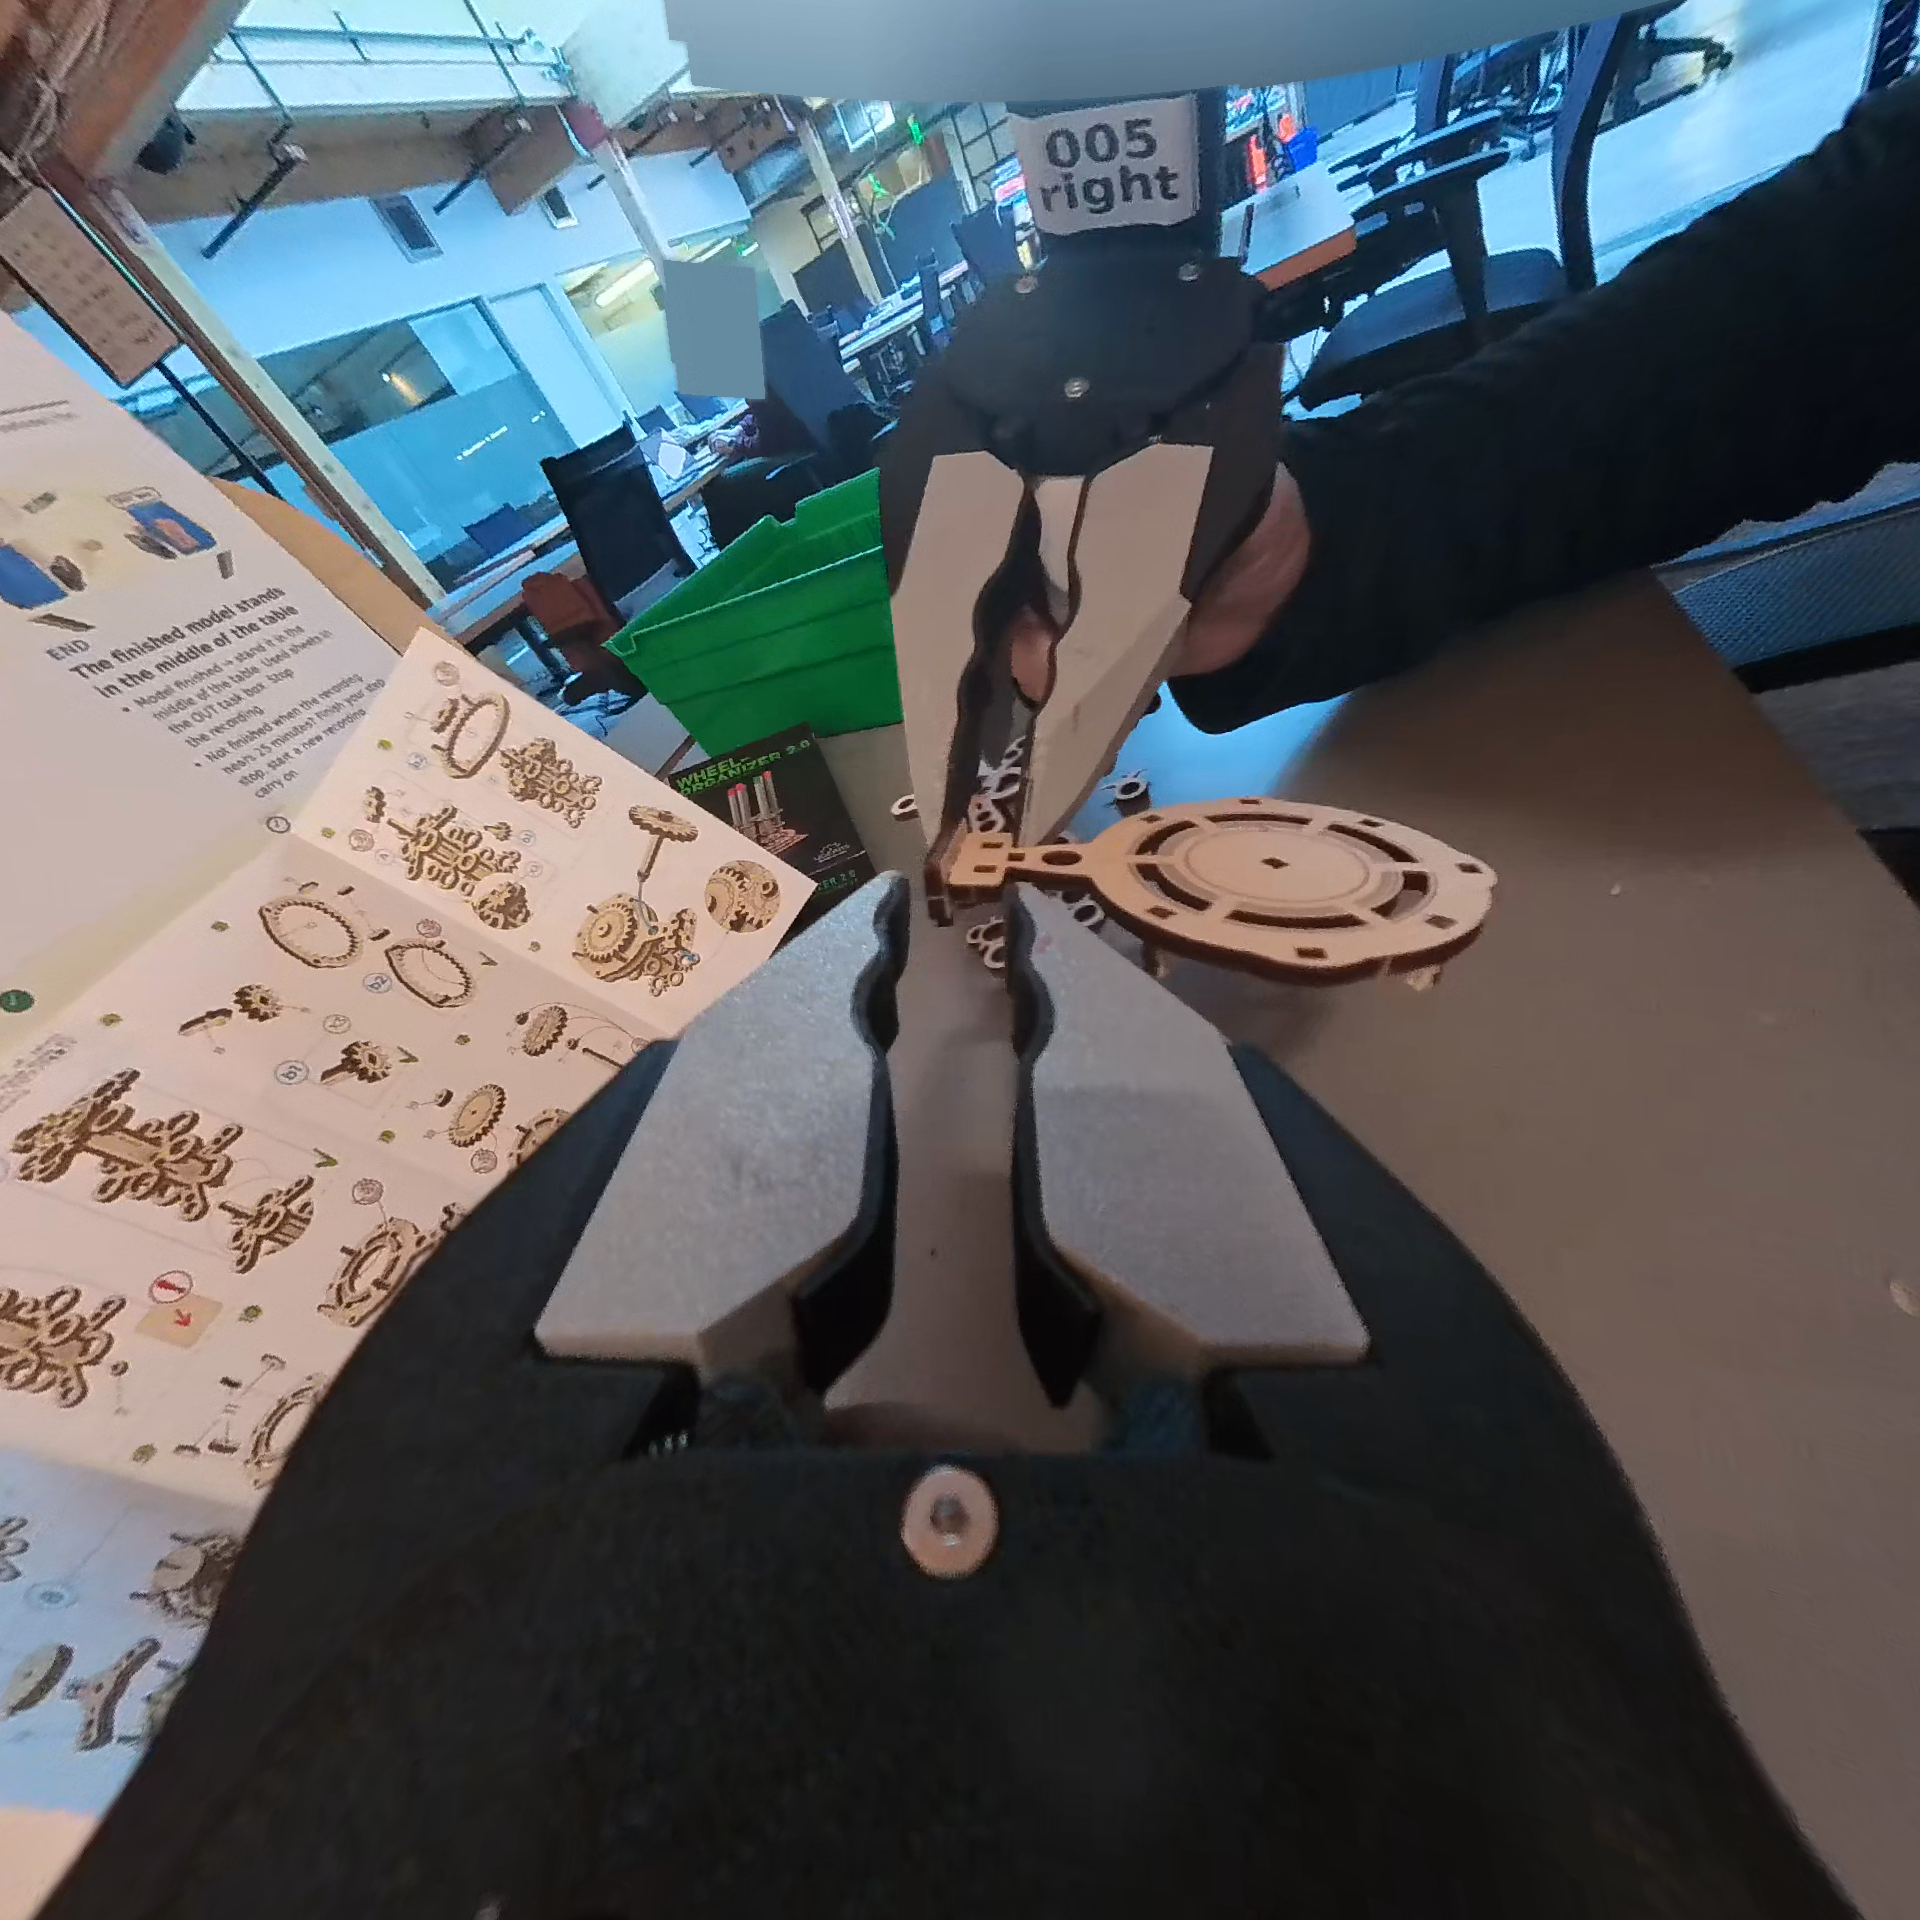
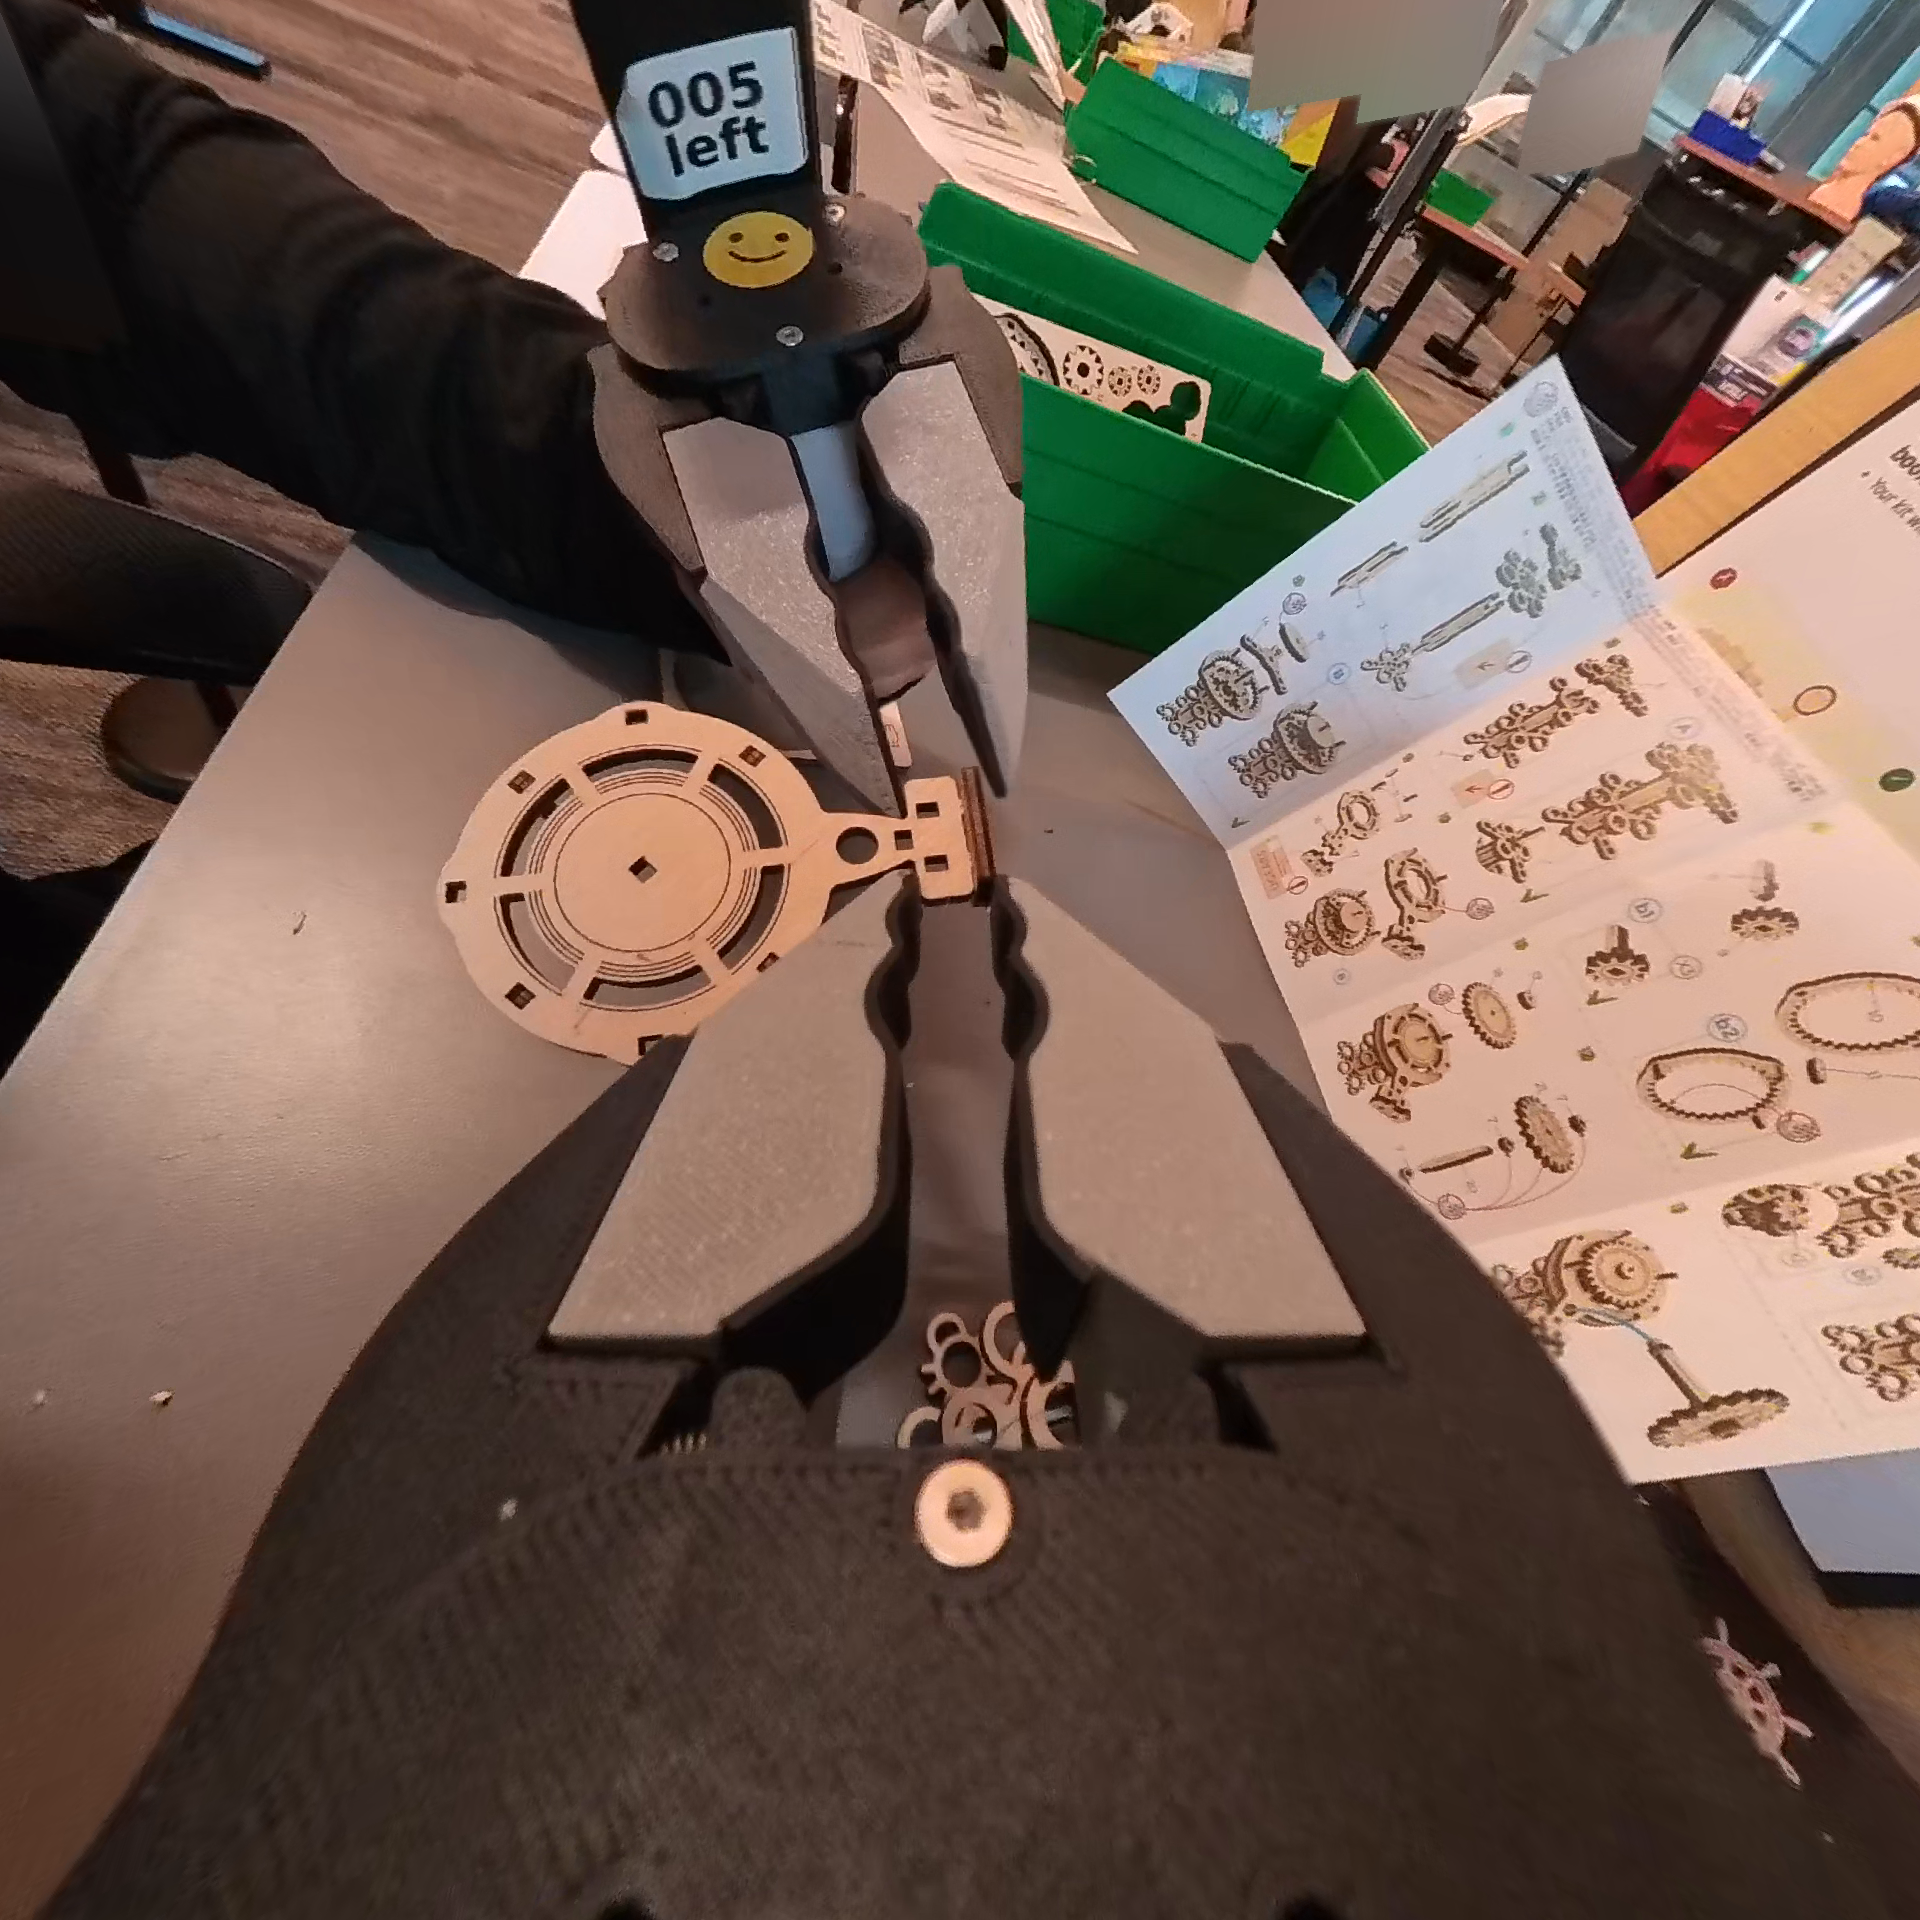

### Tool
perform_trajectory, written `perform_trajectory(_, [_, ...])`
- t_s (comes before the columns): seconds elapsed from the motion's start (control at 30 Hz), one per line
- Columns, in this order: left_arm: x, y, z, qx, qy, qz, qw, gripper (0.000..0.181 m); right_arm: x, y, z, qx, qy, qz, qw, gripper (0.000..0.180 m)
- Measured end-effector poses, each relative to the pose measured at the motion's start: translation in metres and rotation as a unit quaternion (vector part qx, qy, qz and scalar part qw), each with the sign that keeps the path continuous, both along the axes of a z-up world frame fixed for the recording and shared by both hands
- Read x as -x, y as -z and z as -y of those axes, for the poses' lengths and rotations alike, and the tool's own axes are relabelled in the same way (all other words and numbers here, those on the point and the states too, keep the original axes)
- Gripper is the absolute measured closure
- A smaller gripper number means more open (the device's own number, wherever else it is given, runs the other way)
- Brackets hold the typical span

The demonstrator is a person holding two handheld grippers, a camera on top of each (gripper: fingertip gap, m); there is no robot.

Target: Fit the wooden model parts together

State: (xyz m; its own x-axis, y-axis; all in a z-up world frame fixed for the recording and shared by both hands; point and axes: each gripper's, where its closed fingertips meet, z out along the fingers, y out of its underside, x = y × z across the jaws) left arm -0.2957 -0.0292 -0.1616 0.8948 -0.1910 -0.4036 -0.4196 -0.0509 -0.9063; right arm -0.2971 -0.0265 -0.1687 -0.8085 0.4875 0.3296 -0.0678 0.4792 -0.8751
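Note:
A flat round wooden disc part [image 1: 1226, 878] [image 2: 582, 862] with a short tab [image 1: 987, 860] [image 2: 940, 826] sits just above the grey table. A small dark-edged wooden plate [image 1: 940, 883] [image 2: 975, 831] stands upright on the tab's end. My left gripper [image 1: 958, 904] [image 2: 942, 798] and my right gripper [image 1: 985, 840] [image 2: 954, 899] meet tip to tip from opposite sides. Each has its fingers a tab's width apart, closed on the tab and plate.
An unfolded instruction sheet [image 1: 416, 987] [image 2: 1558, 987] lies beside the work spot. Green bins [image 1: 769, 644] [image 2: 1164, 520] and a dark small box [image 1: 769, 800] stand behind. Loose wooden ring parts [image 2: 977, 1392] [image 1: 987, 940] lie on the table [image 1: 1558, 1143] under my right gripper. Both grippers' tips are close together, under 4 cm apart.

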Motion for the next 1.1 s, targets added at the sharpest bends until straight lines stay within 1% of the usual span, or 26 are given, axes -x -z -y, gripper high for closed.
perform_trajectory(0.17, [-0.006, 0.002, 0.000, 0.004, 0.017, -0.004, 1.000, 0.170, -0.002, 0.005, 0.001, 0.016, -0.016, 0.037, 0.999, 0.170])
perform_trajectory(0.27, [-0.006, 0.006, 0.000, 0.018, 0.012, -0.021, 1.000, 0.169, 0.000, 0.012, 0.000, 0.007, -0.011, 0.053, 0.999, 0.170])
perform_trajectory(0.33, [-0.004, 0.011, -0.002, 0.035, -0.001, -0.029, 0.999, 0.170, 0.001, 0.016, -0.001, -0.005, -0.004, 0.053, 0.999, 0.170])
perform_trajectory(0.43, [-0.004, 0.012, -0.002, 0.050, -0.006, -0.015, 0.999, 0.170, 0.000, 0.017, -0.001, -0.016, -0.003, 0.042, 0.999, 0.170])
perform_trajectory(0.53, [-0.005, 0.014, -0.001, 0.062, -0.006, -0.019, 0.998, 0.170, -0.001, 0.019, -0.001, -0.049, 0.003, 0.029, 0.998, 0.170])
perform_trajectory(0.63, [-0.006, 0.017, -0.001, 0.068, -0.008, -0.019, 0.997, 0.171, 0.000, 0.023, -0.002, -0.055, 0.006, 0.038, 0.998, 0.170])
perform_trajectory(0.7, [-0.004, 0.016, -0.003, 0.060, -0.009, -0.017, 0.998, 0.170, 0.001, 0.022, -0.003, -0.047, 0.009, 0.044, 0.998, 0.170])
perform_trajectory(0.8, [-0.005, 0.019, -0.004, 0.053, 0.007, 0.000, 0.999, 0.170, 0.001, 0.026, -0.003, -0.029, 0.005, 0.078, 0.997, 0.170])
perform_trajectory(1.0, [0.000, 0.027, -0.007, 0.056, -0.017, -0.031, 0.998, 0.169, 0.005, 0.033, -0.008, -0.037, 0.019, 0.094, 0.995, 0.170])
perform_trajectory(1.1, [-0.001, 0.025, -0.007, 0.055, -0.010, -0.020, 0.998, 0.165, 0.006, 0.034, -0.007, -0.036, 0.019, 0.095, 0.995, 0.170])
